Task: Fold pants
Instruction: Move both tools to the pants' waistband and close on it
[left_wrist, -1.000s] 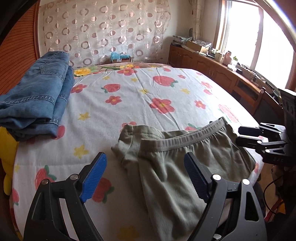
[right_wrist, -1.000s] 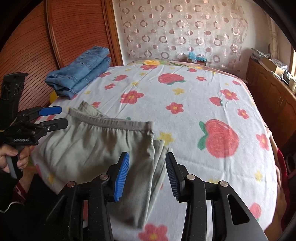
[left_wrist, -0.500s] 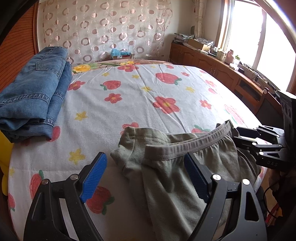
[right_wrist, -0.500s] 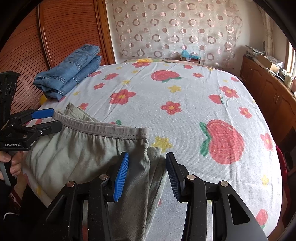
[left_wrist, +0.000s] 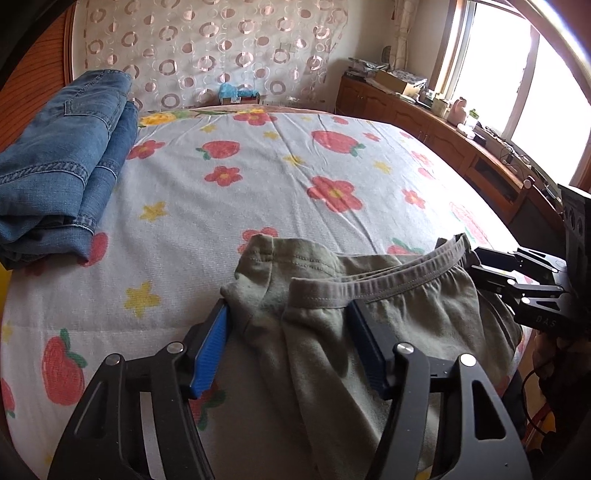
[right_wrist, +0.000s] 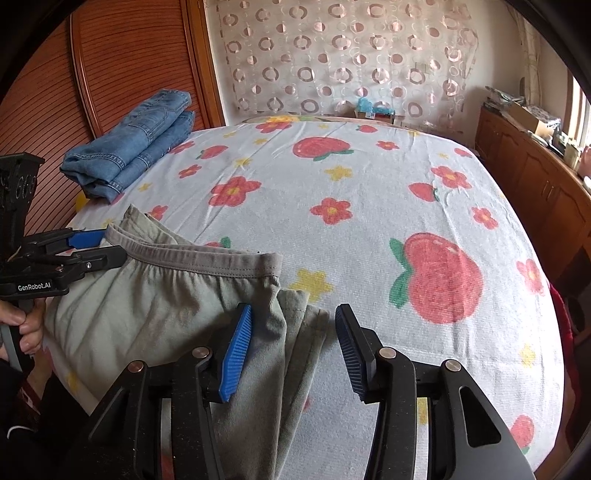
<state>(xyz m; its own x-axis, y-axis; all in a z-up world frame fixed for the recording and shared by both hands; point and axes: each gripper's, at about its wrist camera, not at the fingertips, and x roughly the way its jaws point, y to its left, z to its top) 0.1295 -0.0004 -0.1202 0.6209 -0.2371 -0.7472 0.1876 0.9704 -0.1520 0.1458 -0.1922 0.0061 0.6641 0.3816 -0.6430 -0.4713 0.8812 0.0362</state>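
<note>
Left gripper (left_wrist: 288, 347): jaws have just been closing, with the left corner of the pants (left_wrist: 369, 325) between them. The near blue pad (left_wrist: 210, 350) lies against the cloth edge and the far pad sits at the waistband fold; whether both press firmly, cannot tell. The gap between the pads is still wide and full of bunched cloth.

Right gripper (right_wrist: 291, 350): jaws have just been opening. Its left blue pad (right_wrist: 236, 354) touches the right edge of the pants, where several folded layers stack up; the other pad stands apart over bare sheet. Released, not clamped.

Pants: olive-grey, elastic waistband (right_wrist: 207, 258) running across, lying at the near edge of the bed (right_wrist: 369, 240) and hanging partly over it. The waistband end on the left gripper's side is lifted slightly.

A hand (right_wrist: 26, 328) shows at the left gripper's handle in the right wrist view.

Bed sheet: white with red flowers, strawberries and yellow stars. Folded jeans (left_wrist: 62, 162) sit at the far left corner, well apart from the pants, next to a wooden headboard (right_wrist: 122, 74). Patterned curtain (right_wrist: 332, 59) behind the bed. Wooden cabinets (left_wrist: 424, 122) under the window (left_wrist: 517, 74).
</note>
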